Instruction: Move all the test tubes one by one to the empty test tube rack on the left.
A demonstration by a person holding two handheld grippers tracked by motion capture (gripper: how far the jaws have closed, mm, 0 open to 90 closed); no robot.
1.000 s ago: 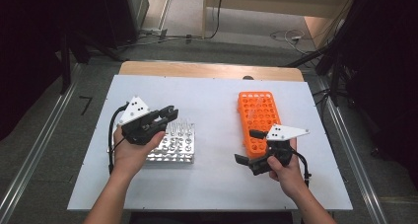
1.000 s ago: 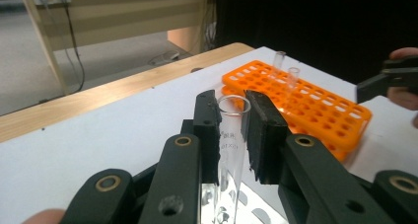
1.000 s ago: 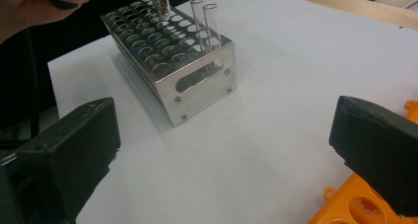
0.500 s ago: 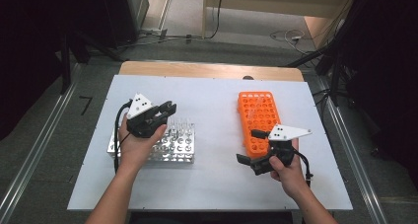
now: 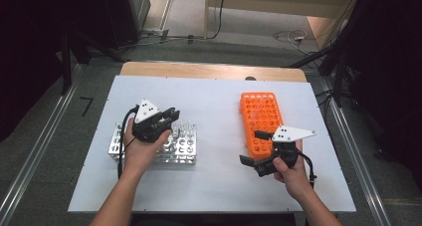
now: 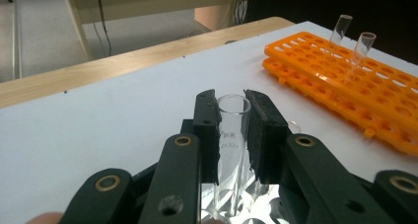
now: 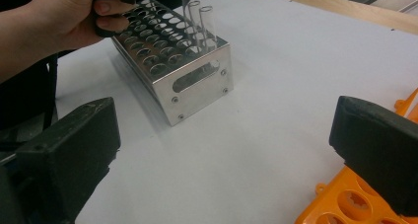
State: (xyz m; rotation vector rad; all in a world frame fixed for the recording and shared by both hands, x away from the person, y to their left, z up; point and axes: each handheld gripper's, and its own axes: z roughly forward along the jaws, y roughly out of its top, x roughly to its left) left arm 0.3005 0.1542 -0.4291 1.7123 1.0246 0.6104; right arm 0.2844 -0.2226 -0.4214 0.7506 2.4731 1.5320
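My left gripper [image 5: 173, 114] is shut on a clear glass test tube [image 6: 231, 130], held upright over the far right part of the metal tube rack [image 5: 184, 149]. The tube's lower end reaches down to the rack's holes [image 6: 236, 209]; I cannot tell whether it sits in one. From the right gripper view, two glass tubes [image 7: 204, 21] stand in that rack [image 7: 197, 81] beside the person's left hand [image 7: 59, 21]. My right gripper [image 5: 250, 147] is open and holds nothing, at the near end of the orange rack [image 5: 259, 111].
The orange rack [image 6: 345, 86] lies lengthwise at the right, with two glass tubes [image 6: 362, 46] standing in its far part. A white board [image 5: 214, 101] covers the table, with a wooden strip [image 5: 214, 70] along its far edge. Bare board lies between the two racks.
The person's left hand has shifted slightly, uncovering more of the metal rack's left part. The left gripper's jaws stay over the same corner. The right gripper has not moved.
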